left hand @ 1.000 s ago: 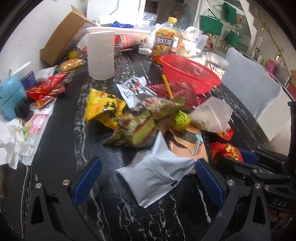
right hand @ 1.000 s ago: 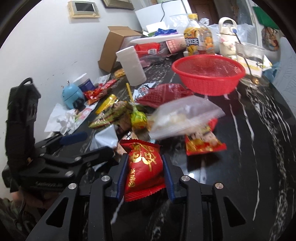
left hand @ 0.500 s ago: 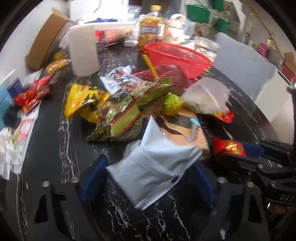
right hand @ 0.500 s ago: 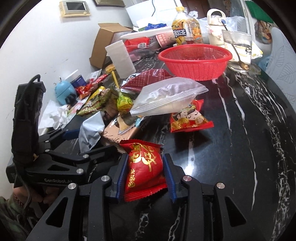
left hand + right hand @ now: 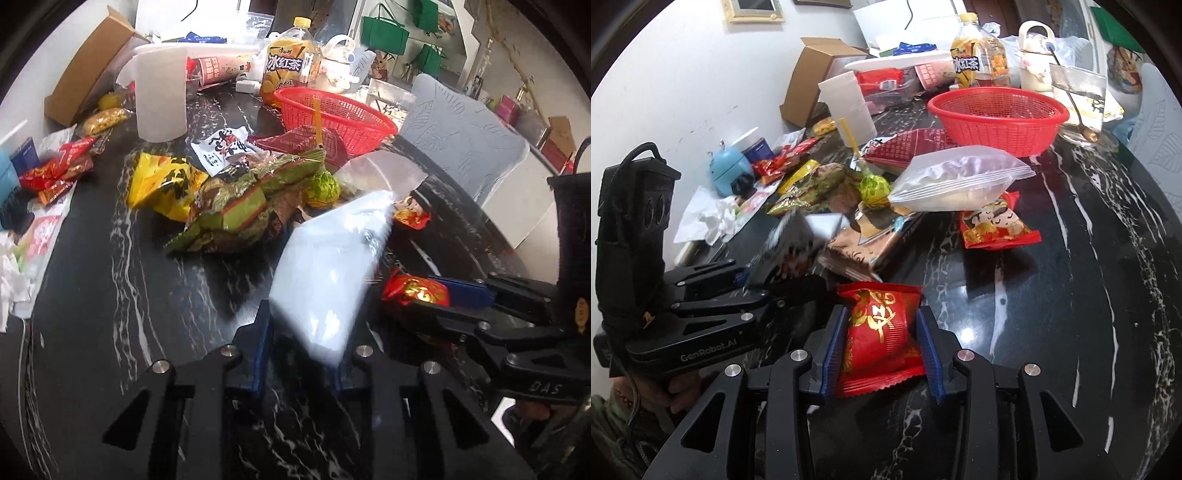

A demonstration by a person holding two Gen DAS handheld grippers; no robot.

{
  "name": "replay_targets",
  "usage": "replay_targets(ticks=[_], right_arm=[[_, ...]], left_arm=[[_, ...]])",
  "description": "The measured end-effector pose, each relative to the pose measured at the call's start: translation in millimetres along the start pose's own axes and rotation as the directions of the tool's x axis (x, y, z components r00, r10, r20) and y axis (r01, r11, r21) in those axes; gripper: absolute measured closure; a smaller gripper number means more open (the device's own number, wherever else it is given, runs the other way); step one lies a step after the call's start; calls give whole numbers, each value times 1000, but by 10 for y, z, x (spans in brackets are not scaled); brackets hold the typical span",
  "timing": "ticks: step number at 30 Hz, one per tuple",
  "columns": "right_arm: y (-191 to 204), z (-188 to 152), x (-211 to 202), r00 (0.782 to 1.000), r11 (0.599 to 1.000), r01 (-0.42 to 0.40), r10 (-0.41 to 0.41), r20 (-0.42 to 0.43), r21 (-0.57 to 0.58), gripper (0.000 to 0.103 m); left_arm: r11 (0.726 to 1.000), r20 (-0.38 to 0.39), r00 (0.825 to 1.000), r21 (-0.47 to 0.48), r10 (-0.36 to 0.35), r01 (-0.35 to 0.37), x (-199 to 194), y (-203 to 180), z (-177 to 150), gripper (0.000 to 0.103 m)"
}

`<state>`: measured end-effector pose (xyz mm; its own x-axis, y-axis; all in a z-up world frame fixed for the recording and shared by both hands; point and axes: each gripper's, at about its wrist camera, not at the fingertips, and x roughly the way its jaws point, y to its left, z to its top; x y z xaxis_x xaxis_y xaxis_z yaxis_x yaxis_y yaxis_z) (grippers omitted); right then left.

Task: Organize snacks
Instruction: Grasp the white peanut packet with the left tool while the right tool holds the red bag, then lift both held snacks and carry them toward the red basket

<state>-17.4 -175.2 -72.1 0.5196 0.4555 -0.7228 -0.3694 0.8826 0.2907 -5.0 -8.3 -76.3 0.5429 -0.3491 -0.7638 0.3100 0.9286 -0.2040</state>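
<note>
Two packets held at once: your left gripper (image 5: 301, 356) pinches the silver pouch (image 5: 328, 273), right gripper (image 5: 882, 350) squeezes the red packet (image 5: 881, 332). That slick pouch could slip out before the red basket (image 5: 997, 120).

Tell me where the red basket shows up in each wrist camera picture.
Left wrist view: the red basket sits upper centre, beyond the snack pile, just in front of the iced tea bottle.
Right wrist view: the red basket is upper right of centre, beyond the clear zip bag.
Shared landmark: the iced tea bottle, just behind the basket in both.
</note>
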Motion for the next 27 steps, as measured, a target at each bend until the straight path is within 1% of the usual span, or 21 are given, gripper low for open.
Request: replay_targets(ticks=[2, 8, 11, 14, 15, 16, 17, 19, 20, 21, 23, 25, 27], right_arm=[[4, -4, -7, 1000, 1000, 10, -10, 4, -1, 65], [-5, -4, -6, 1000, 1000, 17, -17, 0, 4, 64], [10, 14, -19, 1000, 1000, 19, -19, -1, 2, 64], [20, 44, -35, 1000, 1000, 15, -15, 4, -2, 64], [16, 54, -35, 1000, 1000, 13, -13, 4, 1, 63], [8, 59, -33, 1000, 1000, 11, -11, 3, 5, 59], [-9, 69, -25, 1000, 1000, 5, -5, 0, 15, 57], [-27, 74, -10, 1000, 1000, -1, 2, -7, 25, 57], [-38, 76, 3, 1000, 1000, 2, -1, -12, 28, 57], [-43, 74, 9, 1000, 1000, 5, -4, -14, 28, 57], [-55, 76, 27, 1000, 999, 7, -7, -18, 31, 56], [-62, 78, 53, 1000, 999, -1, 2, -27, 34, 55], [-60, 77, 77, 999, 1000, -5, 6, -37, 31, 55]], left_arm=[[1000, 7, 1000, -8, -8, 8, -35, 15, -6, 78], [999, 62, 998, -34, 32, -30, -224, 43, 52, 78], [998, 63, 996, -35, 63, -61, -284, 38, 111, 78], [996, 54, 996, -41, 76, -74, -296, 47, 158, 75], [997, 54, 996, -49, 70, -67, -302, 65, 155, 75], [997, 53, 997, -53, 63, -60, -286, 68, 168, 75], [997, 48, 997, -59, 55, -52, -270, 84, 173, 75], [996, 34, 997, -71, 62, -59, -237, 106, 177, 67], [995, 32, 998, -81, 62, -59, -217, 121, 181, 56], [995, 35, 998, -84, 59, -56, -209, 123, 172, 35], [994, 41, 998, -100, 51, -47, -195, 137, 166, 11], [991, 53, 998, -130, 29, -22, -208, 161, 164, 11], [990, 59, 998, -139, 31, -22, -214, 159, 177, 11]])
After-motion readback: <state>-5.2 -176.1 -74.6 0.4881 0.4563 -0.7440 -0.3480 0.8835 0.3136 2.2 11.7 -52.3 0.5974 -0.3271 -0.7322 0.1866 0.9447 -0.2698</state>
